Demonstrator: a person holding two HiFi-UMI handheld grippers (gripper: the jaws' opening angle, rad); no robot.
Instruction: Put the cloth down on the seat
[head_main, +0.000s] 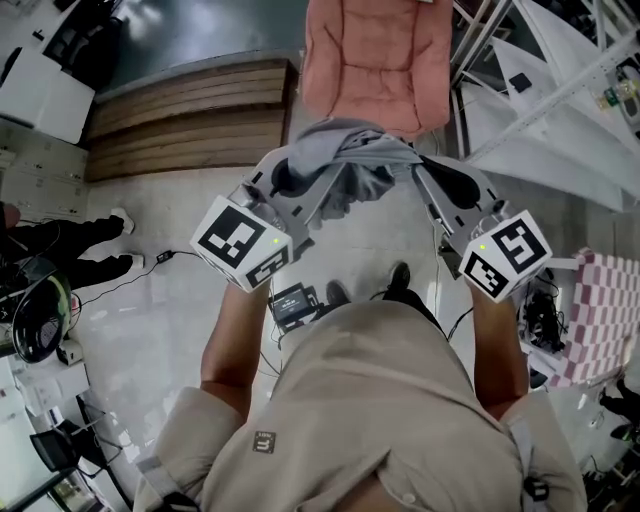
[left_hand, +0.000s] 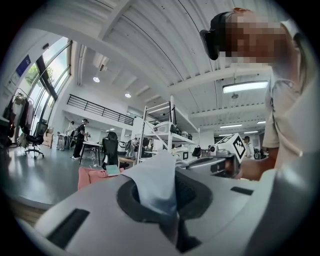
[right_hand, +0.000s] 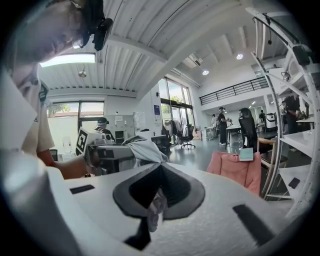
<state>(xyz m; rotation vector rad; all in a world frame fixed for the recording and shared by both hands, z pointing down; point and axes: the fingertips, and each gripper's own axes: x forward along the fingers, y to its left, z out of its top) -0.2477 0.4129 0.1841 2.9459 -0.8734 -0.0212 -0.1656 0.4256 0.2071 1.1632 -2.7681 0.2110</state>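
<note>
Left gripper (head_main: 284, 184) and right gripper (head_main: 444, 180) each pinch one end of the grey cloth (head_main: 350, 162). It hangs crosswise just short of the pink seat (head_main: 375, 60), which lies straight ahead, about equally near both.

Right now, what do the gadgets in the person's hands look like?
The left gripper and right gripper are pale grey shells with dark hollows round the jaws. Each carries a cube of black-and-white square markers with a small green light. The person wears a beige short-sleeved shirt.
</note>
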